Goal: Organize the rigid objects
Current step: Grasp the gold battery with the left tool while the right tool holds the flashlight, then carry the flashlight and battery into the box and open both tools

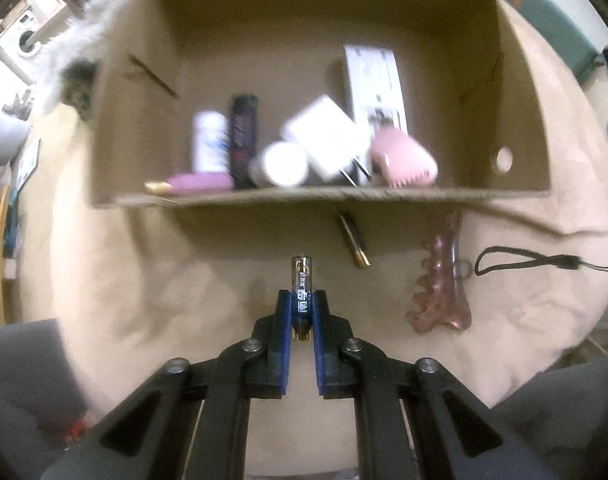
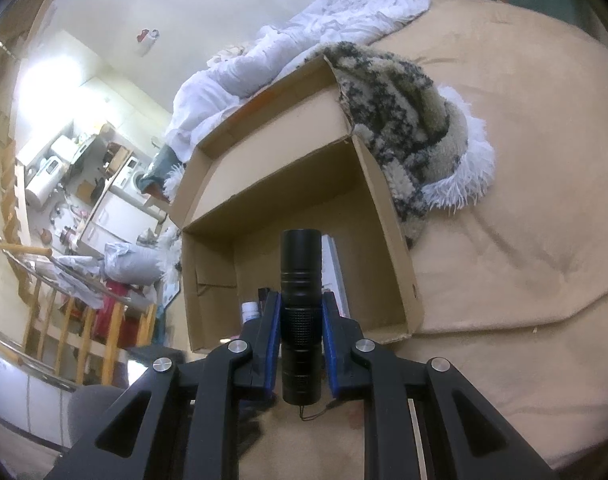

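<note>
The left gripper (image 1: 302, 300) pinched a battery (image 1: 302, 294) between its blue pads, the cell standing lengthwise along the fingers with its far end poking out beyond the tips, above the tan bedcover (image 1: 143, 300) just short of the cardboard box (image 1: 263, 196). A pink hair claw (image 1: 440, 284) lay to its right (a dark pen (image 1: 352, 240) sat nearer the box wall). The right gripper (image 2: 301, 312) was clamped on a black flashlight (image 2: 299, 300), held over the box's near edge.
</note>
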Demonstrator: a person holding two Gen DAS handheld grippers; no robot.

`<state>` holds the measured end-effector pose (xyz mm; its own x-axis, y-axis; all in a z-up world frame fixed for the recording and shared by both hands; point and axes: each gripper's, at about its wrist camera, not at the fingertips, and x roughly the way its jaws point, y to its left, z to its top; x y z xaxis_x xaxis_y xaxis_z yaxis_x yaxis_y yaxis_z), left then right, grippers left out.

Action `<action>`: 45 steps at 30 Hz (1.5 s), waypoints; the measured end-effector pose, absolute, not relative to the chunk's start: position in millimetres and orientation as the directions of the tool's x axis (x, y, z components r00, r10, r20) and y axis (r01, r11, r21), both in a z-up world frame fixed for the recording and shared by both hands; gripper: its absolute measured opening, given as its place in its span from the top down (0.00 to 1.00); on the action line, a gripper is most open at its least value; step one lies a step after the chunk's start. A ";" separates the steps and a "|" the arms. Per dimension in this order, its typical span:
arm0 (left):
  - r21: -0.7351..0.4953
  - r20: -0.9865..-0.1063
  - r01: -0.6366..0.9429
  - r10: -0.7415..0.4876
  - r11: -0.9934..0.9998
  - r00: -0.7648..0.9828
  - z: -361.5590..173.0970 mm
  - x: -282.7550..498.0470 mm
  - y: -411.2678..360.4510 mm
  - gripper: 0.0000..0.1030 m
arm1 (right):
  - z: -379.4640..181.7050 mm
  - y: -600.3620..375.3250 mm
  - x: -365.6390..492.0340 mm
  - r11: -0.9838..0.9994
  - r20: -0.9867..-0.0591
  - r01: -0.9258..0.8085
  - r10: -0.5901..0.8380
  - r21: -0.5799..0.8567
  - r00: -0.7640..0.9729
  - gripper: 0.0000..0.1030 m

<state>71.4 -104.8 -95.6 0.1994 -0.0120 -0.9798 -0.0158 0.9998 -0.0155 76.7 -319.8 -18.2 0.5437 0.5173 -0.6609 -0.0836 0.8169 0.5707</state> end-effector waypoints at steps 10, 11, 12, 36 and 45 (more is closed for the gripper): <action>-0.034 -0.940 -0.054 -0.013 0.998 0.342 -30.7 63.7 -52.9 0.91 | -1.9 -305.1 67.6 0.844 -0.646 -0.154 0.499 0.514 0.578 0.80; -0.036 -0.937 -0.056 -0.014 0.998 0.350 -23.7 63.9 -51.2 0.91 | 4.2 -301.3 66.1 0.847 -0.640 -0.172 0.499 0.503 0.584 0.80; -0.037 -0.933 -0.059 -0.013 0.998 0.359 -20.7 67.1 -46.5 0.91 | 10.2 -298.4 65.0 0.845 -0.631 -0.189 0.505 0.500 0.589 0.80; -0.050 -0.887 -0.088 -0.004 0.995 0.462 -4.0 169.3 -23.8 0.91 | 53.4 -244.4 147.1 0.843 -0.584 -0.255 0.518 0.474 0.626 0.80; -0.014 -0.918 -0.045 0.005 0.999 0.397 -57.3 183.2 -43.3 0.91 | -52.6 -237.2 166.3 0.892 -0.779 -0.148 0.446 0.428 0.440 0.80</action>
